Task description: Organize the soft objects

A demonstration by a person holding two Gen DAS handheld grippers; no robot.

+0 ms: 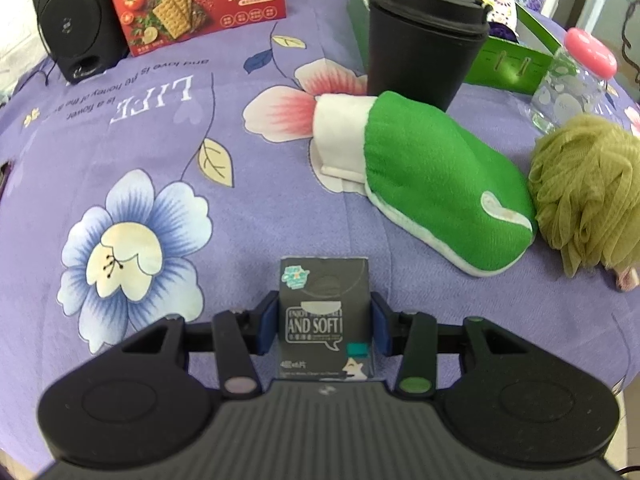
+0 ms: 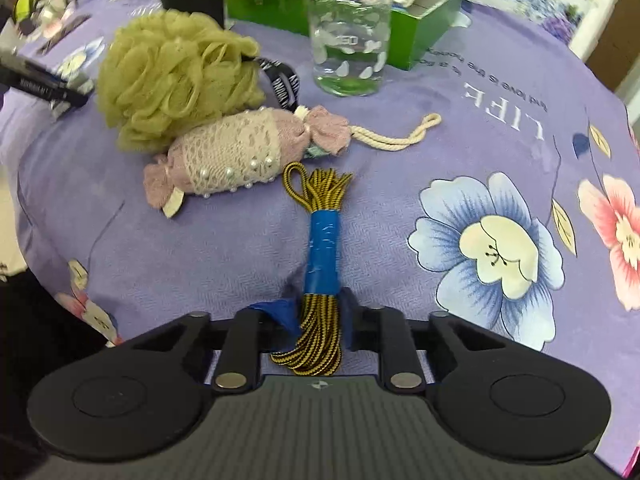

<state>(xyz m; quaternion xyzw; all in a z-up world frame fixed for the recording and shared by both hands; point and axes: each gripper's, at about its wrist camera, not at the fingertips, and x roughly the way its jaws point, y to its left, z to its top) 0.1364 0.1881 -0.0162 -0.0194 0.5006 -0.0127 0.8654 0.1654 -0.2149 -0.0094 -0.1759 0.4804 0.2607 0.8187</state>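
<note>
My left gripper (image 1: 325, 326) is shut on a dark grey tissue pack (image 1: 324, 304), held between the blue pads just above the purple flowered cloth (image 1: 160, 132). A green and white bath mitt (image 1: 432, 176) lies ahead to the right, next to an olive mesh bath pouf (image 1: 588, 188). My right gripper (image 2: 320, 326) is shut on a yellow-black cord bundle (image 2: 320, 240) wrapped in blue tape. A pink lace sachet (image 2: 228, 156) with a rope loop lies ahead, touching the pouf (image 2: 176, 76). A green box (image 2: 424, 24) holding patterned cloth stands at the back.
A black lidded cup (image 1: 420, 40), a clear jar with a pink lid (image 2: 350, 32), a red cracker box (image 1: 196, 4) and a black speaker (image 1: 76, 20) stand along the far side. The green box (image 1: 508, 60) is behind the cup.
</note>
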